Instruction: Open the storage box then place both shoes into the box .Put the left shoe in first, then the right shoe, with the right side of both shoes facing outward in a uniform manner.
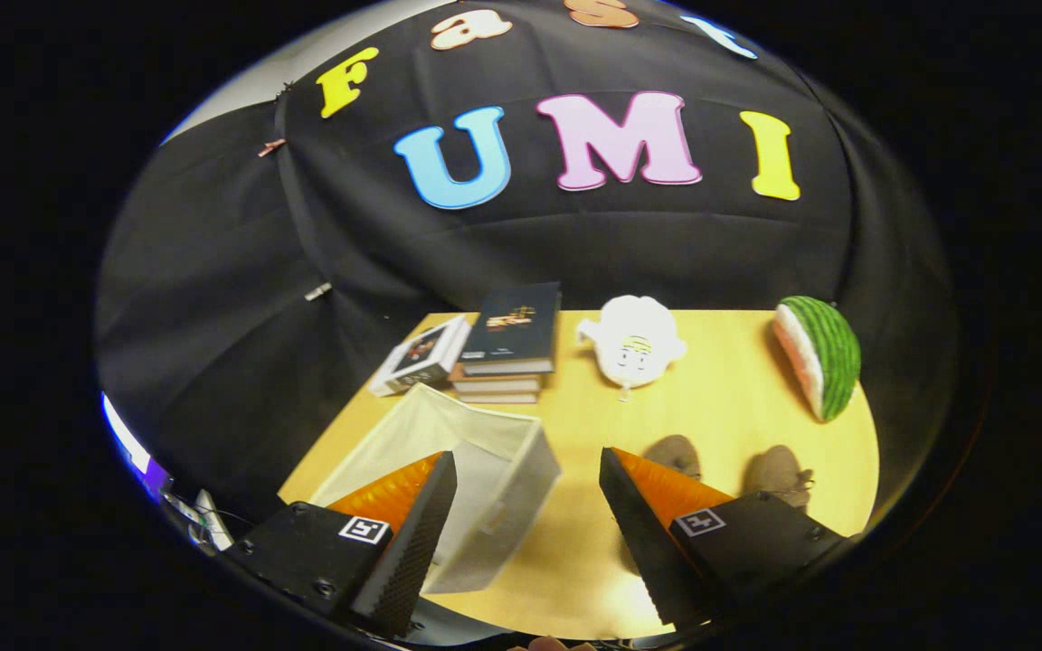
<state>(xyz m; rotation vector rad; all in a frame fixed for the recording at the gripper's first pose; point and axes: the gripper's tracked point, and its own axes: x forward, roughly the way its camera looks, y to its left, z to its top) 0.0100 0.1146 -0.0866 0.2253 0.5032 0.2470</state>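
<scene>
A pale fabric storage box stands open on the wooden table, partly behind my left finger and reaching into the gap between the fingers. Two grey-brown shoes lie just beyond my right finger: one close to its tip, the other further right, both partly hidden by that finger. My gripper hovers above the table's near side, open, with nothing held between its fingers.
A stack of dark books and a leaning book sit at the table's far side behind the box. A white plush toy lies at the back middle. A watermelon-slice toy rests at the far right edge.
</scene>
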